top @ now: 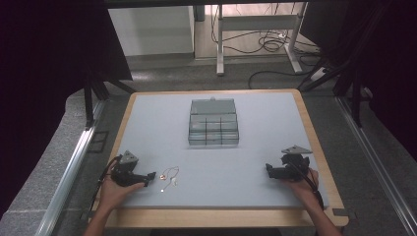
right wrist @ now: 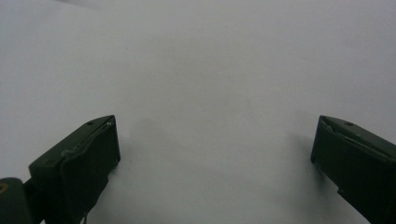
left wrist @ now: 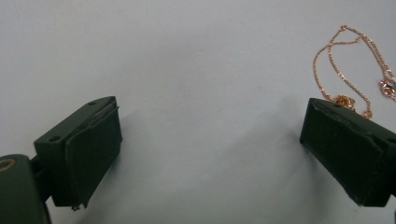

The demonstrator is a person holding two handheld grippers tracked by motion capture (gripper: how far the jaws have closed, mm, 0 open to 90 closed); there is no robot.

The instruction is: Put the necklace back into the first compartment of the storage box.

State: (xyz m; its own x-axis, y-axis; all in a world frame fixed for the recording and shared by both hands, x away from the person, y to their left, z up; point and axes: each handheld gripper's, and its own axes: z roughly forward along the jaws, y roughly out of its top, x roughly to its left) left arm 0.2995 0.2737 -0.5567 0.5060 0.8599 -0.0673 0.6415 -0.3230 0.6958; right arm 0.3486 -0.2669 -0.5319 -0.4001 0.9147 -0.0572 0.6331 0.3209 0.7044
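Gold necklace (left wrist: pixel 348 65) beside left tool (left wrist: pixel 210 135)

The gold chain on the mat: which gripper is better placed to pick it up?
Left. The left gripper sits right beside the gold chain, jaws open; the right gripper rests far across the mat.

black tools (top: pixel 147 180), grey plates, seemingly bare forearms
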